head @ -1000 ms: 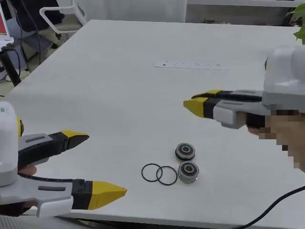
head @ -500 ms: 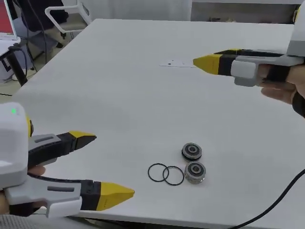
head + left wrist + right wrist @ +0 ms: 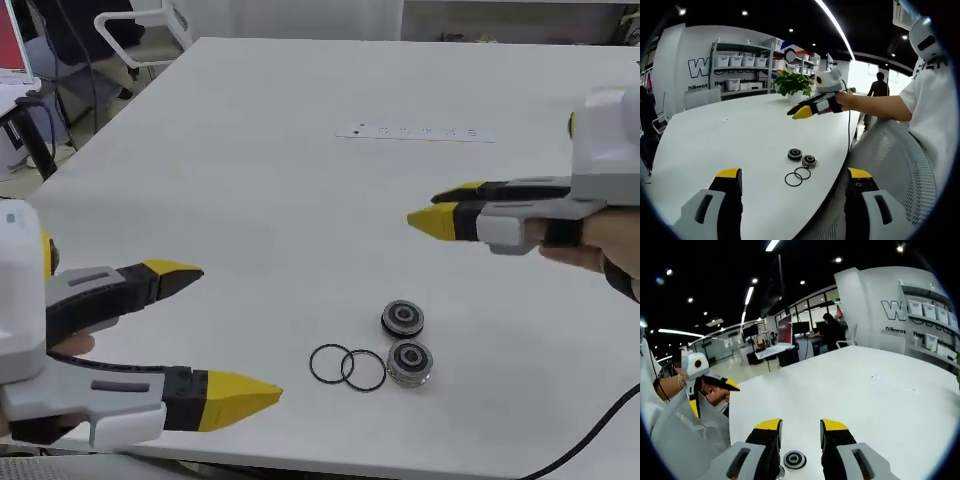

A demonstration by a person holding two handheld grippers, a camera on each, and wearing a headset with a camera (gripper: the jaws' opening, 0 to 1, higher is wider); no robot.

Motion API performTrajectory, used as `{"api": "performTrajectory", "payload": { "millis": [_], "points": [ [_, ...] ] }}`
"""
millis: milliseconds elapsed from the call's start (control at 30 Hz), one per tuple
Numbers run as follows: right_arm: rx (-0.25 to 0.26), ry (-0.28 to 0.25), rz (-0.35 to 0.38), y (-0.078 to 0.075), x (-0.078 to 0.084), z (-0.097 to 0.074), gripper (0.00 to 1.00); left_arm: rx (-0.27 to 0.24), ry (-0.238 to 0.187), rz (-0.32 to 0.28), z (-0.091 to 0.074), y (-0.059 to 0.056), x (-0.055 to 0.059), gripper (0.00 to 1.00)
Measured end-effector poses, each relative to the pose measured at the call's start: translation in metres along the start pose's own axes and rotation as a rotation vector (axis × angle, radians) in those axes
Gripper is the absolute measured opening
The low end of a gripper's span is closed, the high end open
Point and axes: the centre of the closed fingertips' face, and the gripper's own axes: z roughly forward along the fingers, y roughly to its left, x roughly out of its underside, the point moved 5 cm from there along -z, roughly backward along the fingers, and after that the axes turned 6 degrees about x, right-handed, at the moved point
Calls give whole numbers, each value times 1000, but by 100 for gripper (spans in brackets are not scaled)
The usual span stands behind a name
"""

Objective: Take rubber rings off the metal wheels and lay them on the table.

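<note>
I look down on a white table (image 3: 250, 180). Near its front edge, two metal wheels (image 3: 402, 318) lie flat, just beside each other. Left of the nearer wheel (image 3: 408, 360), two black rubber rings (image 3: 330, 362) lie overlapping, one touching that wheel. Well behind them lies a pale strip (image 3: 415, 132).

We see a broad white table top (image 3: 250, 150), smooth and matt with a soft sheen. The 2 thin black rubber rings (image 3: 347, 366) look dull. The 2 small round metal wheels (image 3: 402, 319) show shiny silvery hubs inside dark rims. On the left gripper (image 3: 235, 333) and right gripper (image 3: 425, 212), we read matt yellow-and-black plastic jaws and smooth pale grey plastic shells.
</note>
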Motion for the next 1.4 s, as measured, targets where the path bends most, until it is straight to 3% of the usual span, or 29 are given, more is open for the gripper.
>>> {"api": "performTrajectory", "payload": {
  "millis": [100,300,400,467,633,733,800,833,1033,1167,1400],
  "points": [
    [-14,22,-7,3,7,2,27,6,0,30,6,4,-16,79],
    [-12,74,-5,2,27,-1,25,56,-36,153,29,8,-60,77],
    [-8,106,-9,0,38,0,23,86,13,225,48,14,-71,76],
    [-18,133,-2,0,47,0,22,115,6,269,60,13,-81,76],
    [-37,153,44,1,58,1,21,165,-22,288,84,15,-98,75],
    [-51,169,51,5,62,4,21,149,-14,291,100,24,-94,73],
    [-61,180,51,8,65,5,20,108,42,316,107,33,-84,68],
    [-64,184,48,9,66,5,20,95,51,329,114,36,-79,66],
    [-73,182,62,8,68,7,19,80,46,289,140,44,-52,59],
    [-70,191,64,7,71,8,18,85,-5,230,149,40,-38,55],
    [-69,219,46,7,77,9,18,94,46,229,157,37,-19,46]
  ]
}}
